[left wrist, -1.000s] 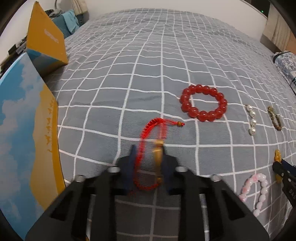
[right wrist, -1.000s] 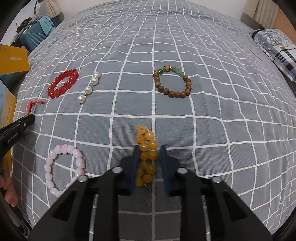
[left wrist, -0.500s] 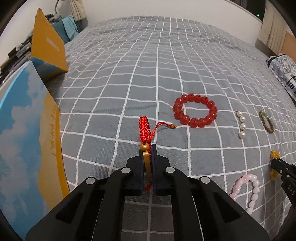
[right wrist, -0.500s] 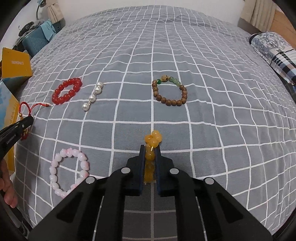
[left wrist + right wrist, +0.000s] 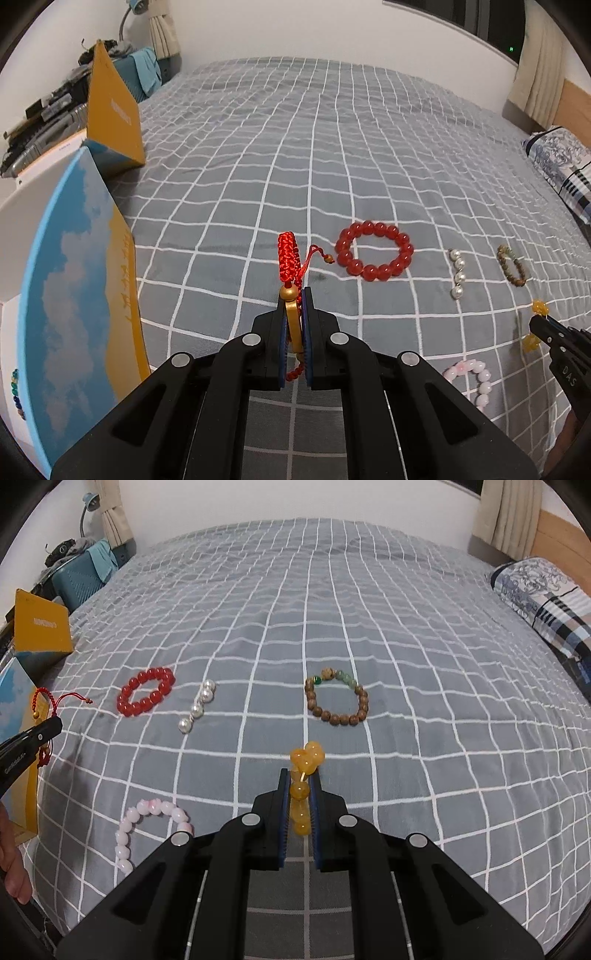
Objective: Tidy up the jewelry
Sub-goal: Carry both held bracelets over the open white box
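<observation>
Both grippers are clamped on jewellery lifted off the grey checked bedspread (image 5: 406,664), presumably for boxing: left gripper (image 5: 294,295) pinching a red braided cord bracelet (image 5: 287,254), right gripper (image 5: 300,775) an amber-yellow bead bracelet (image 5: 304,764).

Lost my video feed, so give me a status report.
Left gripper shut on red cord bracelet. Right gripper shut on yellow bead bracelet. Four pieces left on bedspread. Nothing blocking.

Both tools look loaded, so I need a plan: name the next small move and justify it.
Probably swing the left tool toward the box on its left. It is shut on the red cord bracelet, lifted clear of the bed, and the box already holds beads.
</observation>
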A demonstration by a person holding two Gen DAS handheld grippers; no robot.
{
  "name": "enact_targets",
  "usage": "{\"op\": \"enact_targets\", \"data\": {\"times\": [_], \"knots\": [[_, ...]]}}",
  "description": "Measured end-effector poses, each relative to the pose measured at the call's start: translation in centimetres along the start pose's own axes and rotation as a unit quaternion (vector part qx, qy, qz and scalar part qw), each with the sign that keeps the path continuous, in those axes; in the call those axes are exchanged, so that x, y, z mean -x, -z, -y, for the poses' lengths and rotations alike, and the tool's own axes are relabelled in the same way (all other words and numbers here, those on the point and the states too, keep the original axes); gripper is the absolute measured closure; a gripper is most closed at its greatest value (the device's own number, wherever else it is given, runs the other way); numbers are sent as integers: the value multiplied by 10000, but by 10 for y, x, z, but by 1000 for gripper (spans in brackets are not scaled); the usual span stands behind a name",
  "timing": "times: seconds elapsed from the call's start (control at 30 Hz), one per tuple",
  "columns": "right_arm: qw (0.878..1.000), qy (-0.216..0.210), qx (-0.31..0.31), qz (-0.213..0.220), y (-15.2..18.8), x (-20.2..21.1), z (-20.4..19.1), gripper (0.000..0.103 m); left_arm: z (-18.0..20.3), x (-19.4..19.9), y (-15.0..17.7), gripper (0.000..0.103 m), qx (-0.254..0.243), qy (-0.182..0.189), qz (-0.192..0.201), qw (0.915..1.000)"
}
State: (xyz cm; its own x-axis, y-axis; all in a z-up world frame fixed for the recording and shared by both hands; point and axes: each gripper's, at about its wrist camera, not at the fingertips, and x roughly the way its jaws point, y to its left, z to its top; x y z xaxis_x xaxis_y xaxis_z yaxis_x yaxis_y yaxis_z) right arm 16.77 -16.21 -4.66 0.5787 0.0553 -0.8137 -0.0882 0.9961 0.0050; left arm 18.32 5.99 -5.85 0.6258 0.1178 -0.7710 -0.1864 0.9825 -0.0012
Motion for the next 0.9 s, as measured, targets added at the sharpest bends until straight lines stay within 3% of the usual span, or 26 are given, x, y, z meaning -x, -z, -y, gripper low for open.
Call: {"op": "enact_targets", "data": {"times": [0.53,0.9], "knots": [[9951,211,35,964,-16,33,-6,94,17,45,-4,97,-122,329,791,9962],[9919,330,18,1229,-20,43,-7,94,16,61,-4,97,-52,274,1095,9936]]}}
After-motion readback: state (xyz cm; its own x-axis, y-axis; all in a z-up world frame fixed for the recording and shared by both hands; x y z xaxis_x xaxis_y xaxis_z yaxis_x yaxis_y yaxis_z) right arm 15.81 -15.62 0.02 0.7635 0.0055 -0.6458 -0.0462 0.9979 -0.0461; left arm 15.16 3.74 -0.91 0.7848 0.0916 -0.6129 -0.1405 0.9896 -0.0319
